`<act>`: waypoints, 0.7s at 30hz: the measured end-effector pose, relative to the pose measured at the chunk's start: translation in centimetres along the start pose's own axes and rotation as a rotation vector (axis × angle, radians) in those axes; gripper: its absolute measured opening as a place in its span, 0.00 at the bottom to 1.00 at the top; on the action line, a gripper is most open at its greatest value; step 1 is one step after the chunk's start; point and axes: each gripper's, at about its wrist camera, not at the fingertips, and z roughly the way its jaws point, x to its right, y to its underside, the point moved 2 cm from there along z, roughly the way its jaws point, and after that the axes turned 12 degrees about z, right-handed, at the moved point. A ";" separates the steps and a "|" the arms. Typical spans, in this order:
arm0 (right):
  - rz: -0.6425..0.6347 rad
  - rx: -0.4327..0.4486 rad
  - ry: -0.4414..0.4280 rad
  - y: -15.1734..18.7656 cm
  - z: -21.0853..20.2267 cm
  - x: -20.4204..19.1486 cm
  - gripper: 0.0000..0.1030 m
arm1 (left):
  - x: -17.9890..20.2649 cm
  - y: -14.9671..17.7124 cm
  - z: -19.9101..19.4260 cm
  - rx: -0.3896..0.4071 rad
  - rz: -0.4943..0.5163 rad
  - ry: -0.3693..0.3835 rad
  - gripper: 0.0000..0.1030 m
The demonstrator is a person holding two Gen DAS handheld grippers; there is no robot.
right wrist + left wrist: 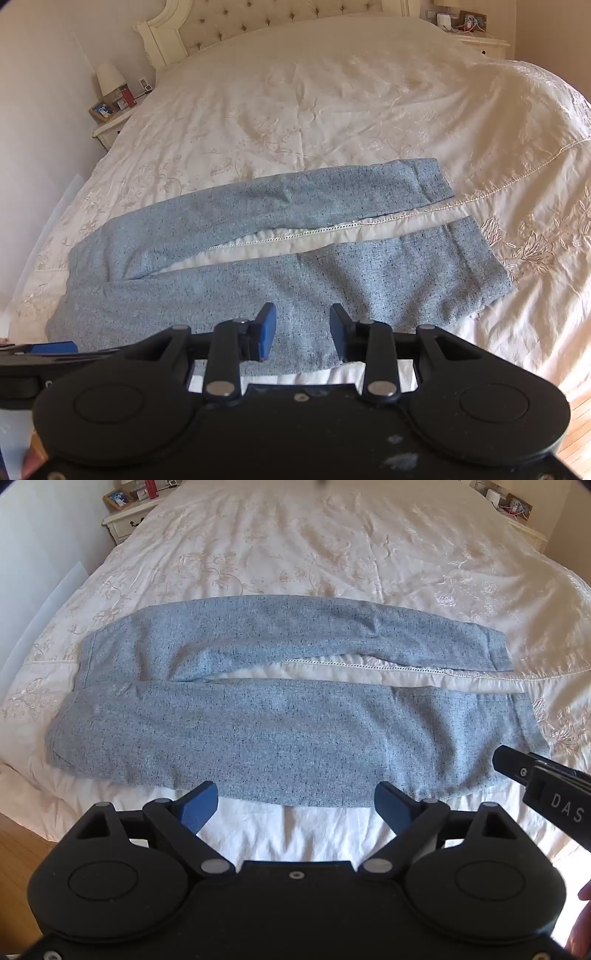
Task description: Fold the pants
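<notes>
The left gripper (295, 805) hovers level at the near edge of the bed (332, 554), its blue fingers (201, 806) spread wide with nothing between them, tips just at the near hem of the pants (280, 734). The right gripper (301, 334) is held level too, a little farther in, with its blue pads (266, 330) parted by a narrower gap over the nearer trouser leg; whether they touch the cloth cannot be told. In the left wrist view the right gripper's black body (543, 781) pokes in from the right, beside the cuff of that leg.

The grey-blue speckled pants lie flat across the near part of the bed, waistband to the left, both legs running right, a strip of white embroidered bedspread (332, 103) showing between them.

Beyond, the spread runs wrinkled to a tufted headboard (280, 22). A nightstand (110, 125) with a lamp (109, 77) stands at the far left corner, another nightstand (484, 40) at the far right
</notes>
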 end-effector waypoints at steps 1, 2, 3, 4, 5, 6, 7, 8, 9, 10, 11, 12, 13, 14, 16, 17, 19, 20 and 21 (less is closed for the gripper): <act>0.000 0.000 0.000 0.0 0.0 0.0 0.35 | 0.1 0.0 -0.1 0.001 -0.001 0.001 0.90; 0.001 -0.002 0.000 -0.1 0.0 0.0 0.35 | 0.5 0.3 -0.1 0.008 0.013 0.009 0.90; 0.002 -0.003 -0.001 -0.1 0.0 0.0 0.35 | 0.7 0.4 -0.2 0.009 0.013 0.007 0.90; 0.002 -0.004 -0.002 -0.2 0.0 0.0 0.35 | 0.3 0.4 -0.1 -0.001 0.003 0.043 0.90; 0.002 -0.006 -0.002 -0.3 0.0 0.0 0.35 | 0.4 0.5 -0.2 0.001 0.003 0.038 0.90; 0.001 -0.008 -0.002 -0.3 -0.1 0.0 0.35 | 0.5 0.5 -0.3 0.004 0.004 0.035 0.90; 0.002 -0.010 -0.003 -0.4 -0.1 0.0 0.35 | 0.5 0.6 -0.4 0.006 0.004 0.032 0.90; 0.002 -0.013 -0.006 -0.4 -0.2 -0.1 0.35 | 0.6 0.7 -0.5 0.008 0.004 0.029 0.90; 0.000 -0.020 -0.012 0.1 0.4 -0.1 0.35 | 0.3 0.0 -0.2 0.000 0.008 0.035 0.90; -0.001 -0.023 -0.013 0.2 0.3 -0.1 0.35 | 0.3 0.0 -0.3 0.001 0.005 0.035 0.90; -0.004 -0.028 -0.013 0.1 0.4 -0.1 0.35 | 0.3 0.1 -0.3 0.000 0.003 0.036 0.90; -0.006 -0.029 -0.012 0.2 0.3 -0.1 0.35 | 0.3 0.1 -0.3 -0.001 0.001 0.038 0.90; -0.007 -0.032 -0.011 0.3 0.2 -0.1 0.35 | 0.3 0.1 -0.3 -0.003 -0.001 0.040 0.90; -0.010 -0.041 -0.009 0.3 0.4 -0.2 0.35 | 0.3 0.1 -0.3 -0.005 -0.002 0.040 0.90; -0.010 -0.050 -0.008 0.2 0.7 -0.4 0.35 | 0.3 0.2 -0.4 -0.007 -0.005 0.042 0.90; -0.010 -0.050 -0.009 0.2 0.7 -0.3 0.35 | 0.3 0.2 -0.4 -0.008 -0.006 0.042 0.90; -0.010 -0.049 -0.008 0.3 0.8 -0.3 0.35 | 0.2 0.1 -0.2 -0.008 -0.006 0.042 0.90; -0.010 -0.051 -0.008 0.2 0.8 -0.3 0.35 | 0.3 0.2 -0.1 -0.008 -0.006 0.043 0.90; -0.009 -0.052 -0.009 0.1 0.8 -0.2 0.35 | 0.3 0.2 -0.2 -0.008 -0.006 0.045 0.90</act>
